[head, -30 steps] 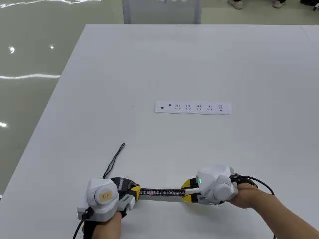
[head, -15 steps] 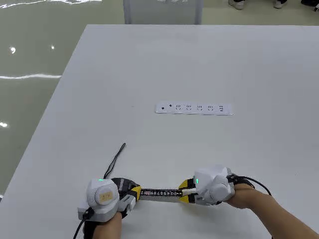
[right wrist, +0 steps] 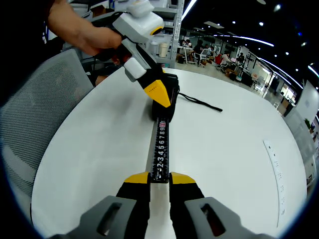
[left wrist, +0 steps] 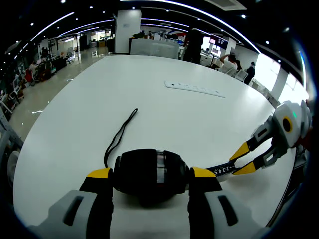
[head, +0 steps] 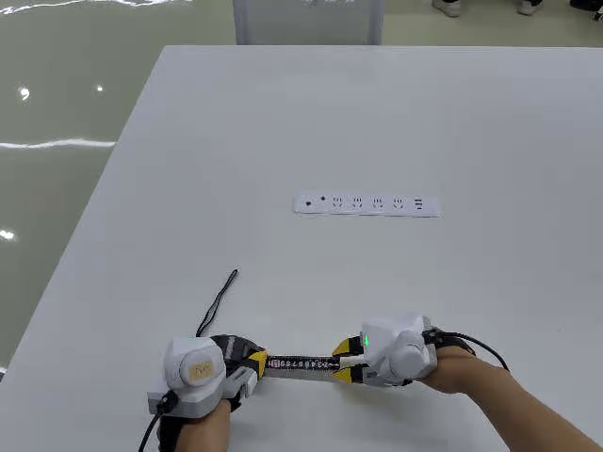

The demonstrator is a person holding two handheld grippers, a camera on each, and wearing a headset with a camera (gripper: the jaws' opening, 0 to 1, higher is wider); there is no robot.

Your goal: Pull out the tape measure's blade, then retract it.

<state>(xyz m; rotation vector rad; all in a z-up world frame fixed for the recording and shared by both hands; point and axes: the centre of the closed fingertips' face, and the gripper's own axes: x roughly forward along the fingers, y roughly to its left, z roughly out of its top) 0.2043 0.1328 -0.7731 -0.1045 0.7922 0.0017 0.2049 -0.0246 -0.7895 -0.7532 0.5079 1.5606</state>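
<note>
The black tape measure case (left wrist: 149, 172) lies on the white table, and my left gripper (left wrist: 152, 175) is shut on it, also seen from above (head: 247, 363). A short stretch of numbered blade (right wrist: 160, 152) (head: 300, 363) runs out of the case (right wrist: 167, 94) toward my right gripper (right wrist: 159, 178), which is shut on the blade's end. In the head view the right gripper (head: 345, 360) sits a little right of the case (head: 231, 350). A black wrist strap (head: 219, 301) trails from the case toward the far left.
A white power strip (head: 367, 204) lies flat in the middle of the table (head: 377, 122). Grey floor runs along the table's left edge. A mesh chair back (right wrist: 35, 109) stands by the table's near side. People stand far off in the room.
My right gripper has moved left toward the case, so the exposed blade is shorter. The left gripper and case have stayed in place.
</note>
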